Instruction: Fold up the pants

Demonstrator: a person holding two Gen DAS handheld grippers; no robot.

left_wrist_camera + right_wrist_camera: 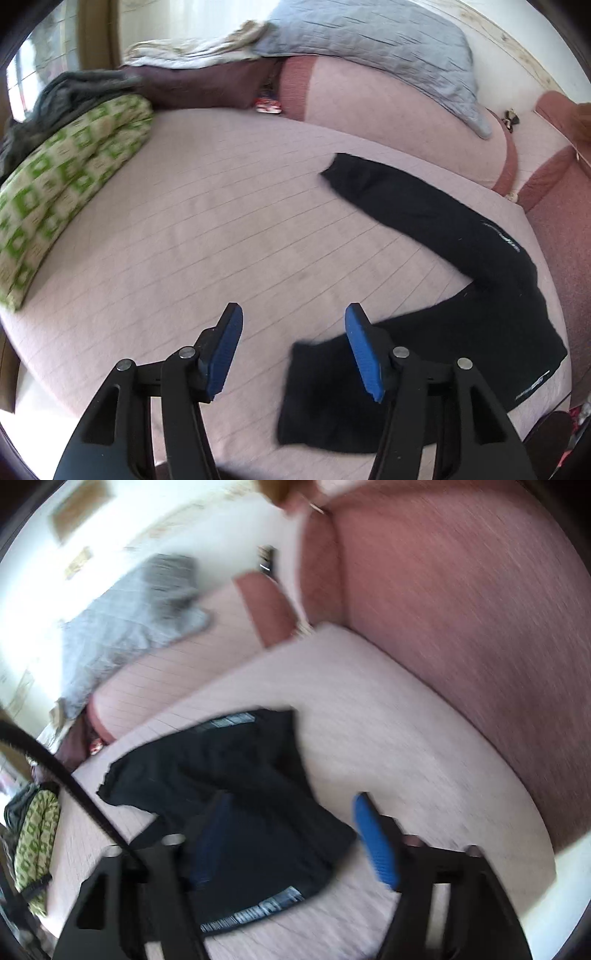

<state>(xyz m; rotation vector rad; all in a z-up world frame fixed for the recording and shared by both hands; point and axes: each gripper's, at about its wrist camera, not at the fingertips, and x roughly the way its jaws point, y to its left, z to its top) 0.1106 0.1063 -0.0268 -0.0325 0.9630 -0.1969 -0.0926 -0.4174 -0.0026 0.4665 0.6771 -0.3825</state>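
Observation:
Black pants (461, 266) lie on the pale pink striped cushion (177, 229), bent in a V: one leg runs up toward the middle, the other ends near my left gripper. My left gripper (294, 352) hangs open above the cushion, and its right blue pad (364, 356) overlaps that leg end without pinching it. In the blurred right wrist view the pants (229, 771) lie crumpled with white lettering at the waist. My right gripper (293, 843) stands open over them. Its right pad (376, 843) is over bare cushion and its left pad shows dimly against the black cloth.
A green and cream patterned cushion (66, 177) lies at the left edge with dark clothes (74, 92) behind it. A grey quilt (369, 48) drapes the back. The reddish sofa back (461, 620) rises on the right. A black cord (55, 764) crosses the lower left.

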